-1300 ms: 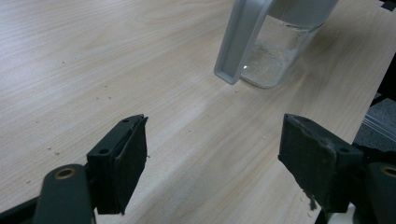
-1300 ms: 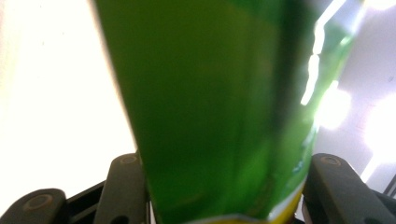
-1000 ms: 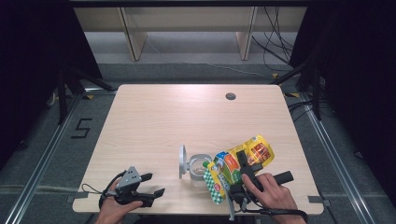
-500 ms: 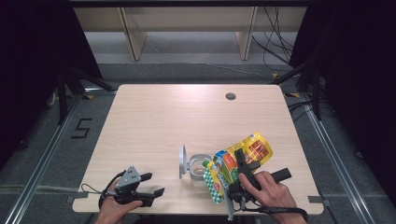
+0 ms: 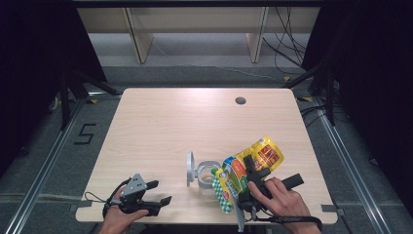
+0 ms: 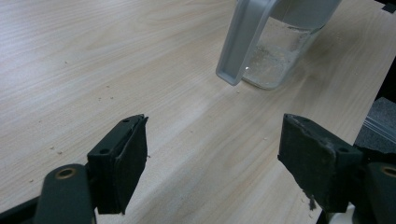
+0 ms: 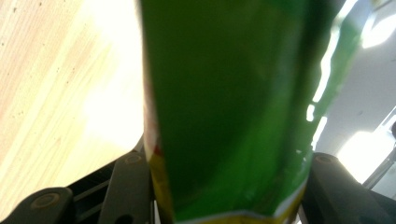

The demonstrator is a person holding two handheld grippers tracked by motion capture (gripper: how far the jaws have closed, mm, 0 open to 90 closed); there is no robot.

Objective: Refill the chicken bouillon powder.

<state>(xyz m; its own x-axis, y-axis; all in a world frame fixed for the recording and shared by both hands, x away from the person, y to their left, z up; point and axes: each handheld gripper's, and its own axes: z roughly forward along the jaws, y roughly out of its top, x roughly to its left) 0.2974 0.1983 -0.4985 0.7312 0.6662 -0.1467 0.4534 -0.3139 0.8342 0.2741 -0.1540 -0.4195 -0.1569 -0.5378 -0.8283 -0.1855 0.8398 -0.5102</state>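
I have a snack bag (image 5: 253, 163) clamped in my right gripper (image 5: 251, 170): a crinkled foil pouch, bright yellow with red and orange print at its upper end, green and white checks at the end nearest me. In the right gripper view the bag (image 7: 229, 107) is a blurred green sheet with a yellow lower edge, pinched between the two jaws. From above, it lies tilted across the near right part of the table (image 5: 195, 122), its lower end over the table edge beside my right hand (image 5: 280, 197) and its green side touching or just over the rim of a clear plastic container (image 5: 207, 173) whose grey lid (image 5: 190, 168) stands open on its left.

My left gripper (image 5: 158, 192) rests at the near left edge, well apart from the bag, jaws spread wide with nothing between them. In the left gripper view the container (image 6: 280, 51) and its lid (image 6: 243, 39) sit ahead on the wood.
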